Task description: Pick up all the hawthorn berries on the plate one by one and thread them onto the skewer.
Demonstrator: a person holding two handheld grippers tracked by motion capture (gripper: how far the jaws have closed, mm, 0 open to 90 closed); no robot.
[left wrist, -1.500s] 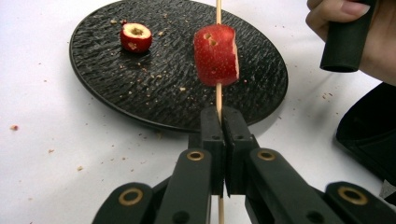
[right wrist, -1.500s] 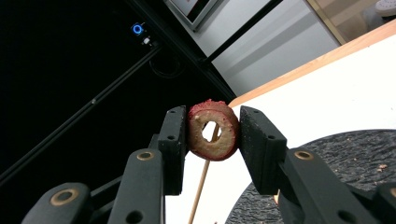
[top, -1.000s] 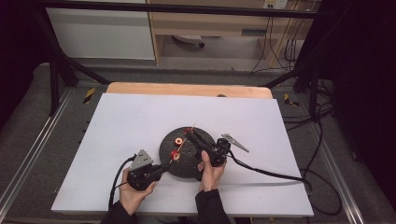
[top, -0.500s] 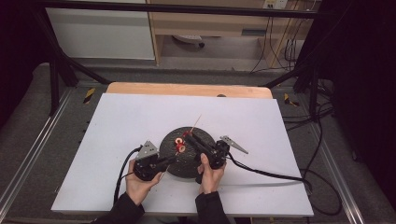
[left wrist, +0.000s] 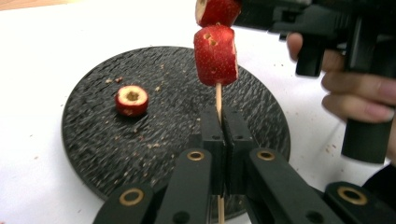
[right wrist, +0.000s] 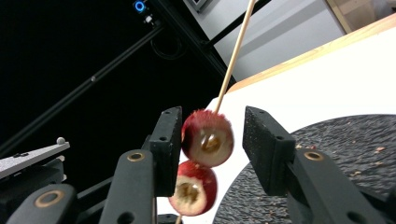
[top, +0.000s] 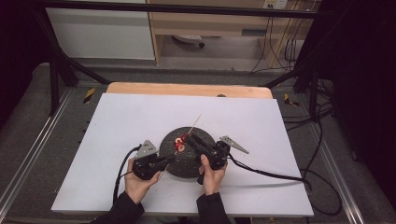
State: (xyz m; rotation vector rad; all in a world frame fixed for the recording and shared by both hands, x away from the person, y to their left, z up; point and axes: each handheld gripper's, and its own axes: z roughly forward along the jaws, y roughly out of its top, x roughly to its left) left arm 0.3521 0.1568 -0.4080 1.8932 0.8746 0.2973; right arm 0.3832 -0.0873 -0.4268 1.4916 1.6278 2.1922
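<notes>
My left gripper (left wrist: 222, 116) is shut on a thin wooden skewer (left wrist: 218, 95), held above a round black plate (left wrist: 163, 116). Two red cored fruit pieces are threaded on the skewer, a lower one (left wrist: 215, 55) and an upper one (left wrist: 217, 10). My right gripper (right wrist: 212, 128) is open, with its jaws on either side of the upper piece (right wrist: 208, 137). One jaw touches that piece and the other stands a little apart. The lower piece (right wrist: 194, 186) hangs just beneath it. A third fruit piece (left wrist: 131, 99) lies loose on the plate. In the high view both grippers meet over the plate (top: 189, 163).
The plate sits near the front middle of a white table top (top: 140, 116) with a wooden strip (top: 187, 88) along its far edge. Crumbs dot the plate. Cables (top: 266, 172) trail from both grippers toward the table's front and right.
My left gripper has shifted right toward the plate. The skewer's tip now sticks up past the right gripper's jaws. The right hand has hardly moved.
</notes>
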